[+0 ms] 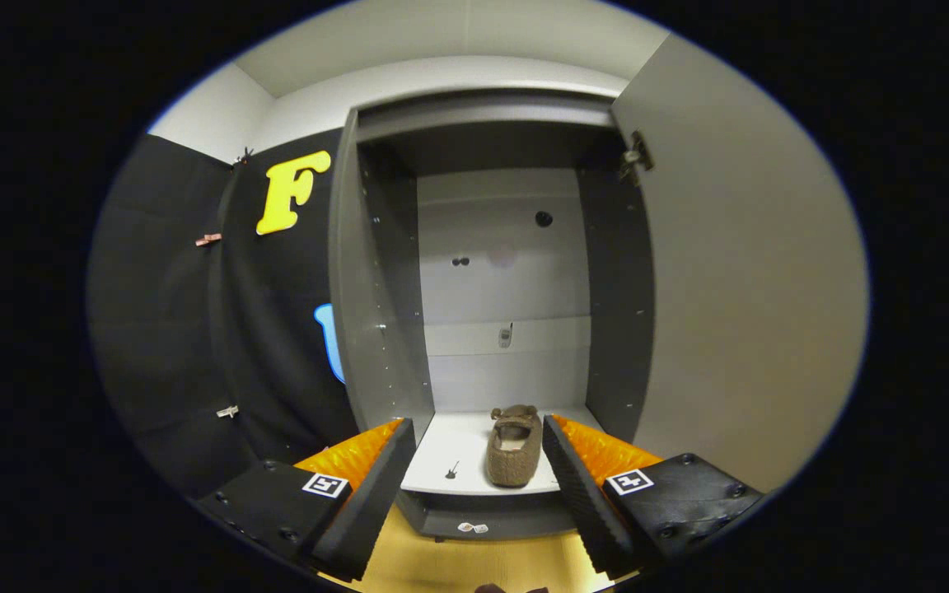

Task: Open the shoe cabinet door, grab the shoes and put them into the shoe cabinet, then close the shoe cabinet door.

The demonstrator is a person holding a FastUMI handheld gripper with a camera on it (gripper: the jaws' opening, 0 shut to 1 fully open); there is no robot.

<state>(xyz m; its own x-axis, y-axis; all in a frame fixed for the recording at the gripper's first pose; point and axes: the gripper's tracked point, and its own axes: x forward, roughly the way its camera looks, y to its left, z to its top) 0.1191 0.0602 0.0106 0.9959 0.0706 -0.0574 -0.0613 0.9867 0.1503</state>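
1. At the left of the frame the booth wall (178,329) of black cloth is seen, with small clips (208,240) fixed to it at the upper left and lower left.
2. Just right of the wall, the grey left side panel (367,313) of the shoe cabinet (483,111) is shown, dotted with rows of small holes.
3. At the lower left the gripper's left finger (367,494) is seen; its tip is set against the lower front corner of that panel, though contact cannot be judged.
4. In the centre of the frame the cabinet interior is exposed, with a pale back panel (503,288) bearing a few dark holes and a white bottom shelf (450,449).
5. One brown shoe (513,453) is laid on that shelf, right of its middle, lengthwise to the view, with its strap end toward the back panel.
6. The gripper (479,461) is held with its fingers spread wide apart and nothing is clasped; the shoe is seen between and beyond the fingertips, nearer the right one.
7. Below the shelf, the cabinet's grey base and a strip of yellowish wooden floor (458,564) are seen at the bottom centre.
8. At the lower right the right finger (582,494) is seen, its tip beside the shoe.
9. At the right of the frame the cabinet door (738,272) is swung open, with a hinge (635,158) visible at its upper inner edge.
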